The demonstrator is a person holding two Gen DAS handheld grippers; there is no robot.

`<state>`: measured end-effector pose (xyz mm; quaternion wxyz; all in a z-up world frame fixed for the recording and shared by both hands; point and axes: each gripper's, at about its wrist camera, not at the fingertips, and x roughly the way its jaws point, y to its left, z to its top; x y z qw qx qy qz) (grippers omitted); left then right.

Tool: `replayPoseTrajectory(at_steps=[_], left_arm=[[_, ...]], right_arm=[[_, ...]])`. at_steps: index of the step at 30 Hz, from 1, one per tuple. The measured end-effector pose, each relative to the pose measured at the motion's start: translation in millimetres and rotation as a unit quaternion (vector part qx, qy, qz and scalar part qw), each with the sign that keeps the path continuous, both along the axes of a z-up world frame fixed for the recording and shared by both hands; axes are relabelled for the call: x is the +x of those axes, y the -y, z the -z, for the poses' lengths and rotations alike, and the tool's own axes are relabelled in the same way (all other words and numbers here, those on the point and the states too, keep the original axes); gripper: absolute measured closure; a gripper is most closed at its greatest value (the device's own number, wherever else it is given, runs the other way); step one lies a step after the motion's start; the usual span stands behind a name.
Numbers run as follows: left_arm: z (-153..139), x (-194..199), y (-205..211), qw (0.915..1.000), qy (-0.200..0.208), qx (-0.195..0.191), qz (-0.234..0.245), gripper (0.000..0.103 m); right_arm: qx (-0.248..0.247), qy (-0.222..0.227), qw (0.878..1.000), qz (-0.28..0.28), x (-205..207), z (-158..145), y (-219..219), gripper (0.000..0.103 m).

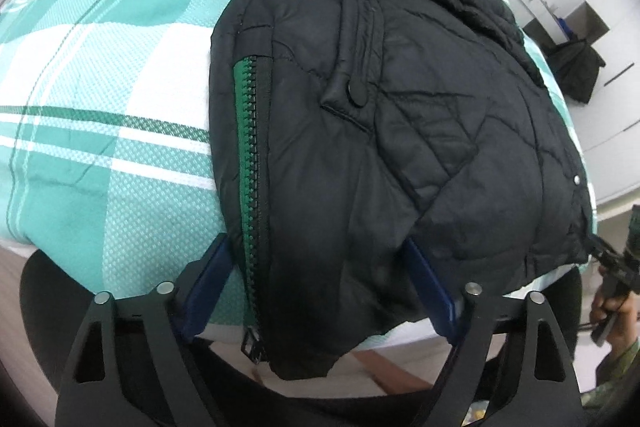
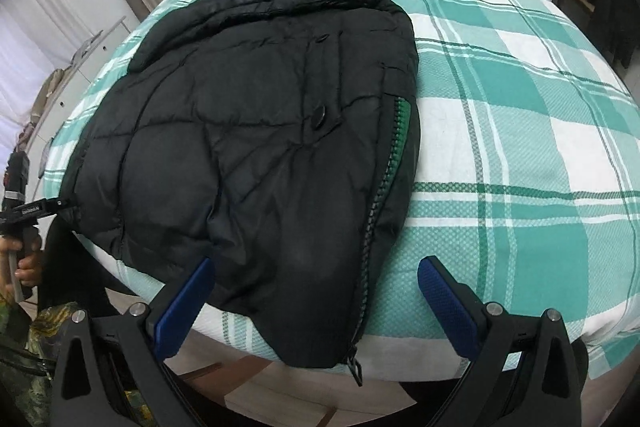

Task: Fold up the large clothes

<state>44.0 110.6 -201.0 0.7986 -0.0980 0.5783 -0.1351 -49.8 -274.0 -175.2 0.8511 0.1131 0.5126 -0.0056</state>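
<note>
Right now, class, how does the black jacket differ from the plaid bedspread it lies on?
1. Colour: the black jacket is plain black, with only a green zipper strip; the bedspread is teal-and-white plaid.
2. Surface: the jacket is puffy, quilted and creased; the bedspread lies smooth, with a fine dotted weave.
3. Extent: the jacket covers only part of the bed, and its hem hangs over the near edge; the bedspread covers the bed.
Both are fabric, spread out.

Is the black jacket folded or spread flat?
Partly folded: black jacket doubled lengthwise on the bed, green zipper along one edge.
</note>
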Motion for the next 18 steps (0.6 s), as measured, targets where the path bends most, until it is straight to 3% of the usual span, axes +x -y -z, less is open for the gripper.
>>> replayPoseTrajectory(at_steps=[11, 15, 18], left_arm=[[-2, -3, 5, 1.0, -0.003, 0.005, 0.006, 0.038], [-4, -3, 3, 1.0, -0.005, 0.007, 0.005, 0.054], [-4, -5, -2, 1.0, -0.004, 0.003, 0.004, 0.055]], right_arm=[[0.018, -0.012, 1.0, 0.014, 4, 13, 3, 0.0], [0.032, -0.012, 0.999, 0.025, 4, 14, 8, 0.0], [0.042, -0.001, 0.998, 0.036, 3, 7, 13, 0.0]])
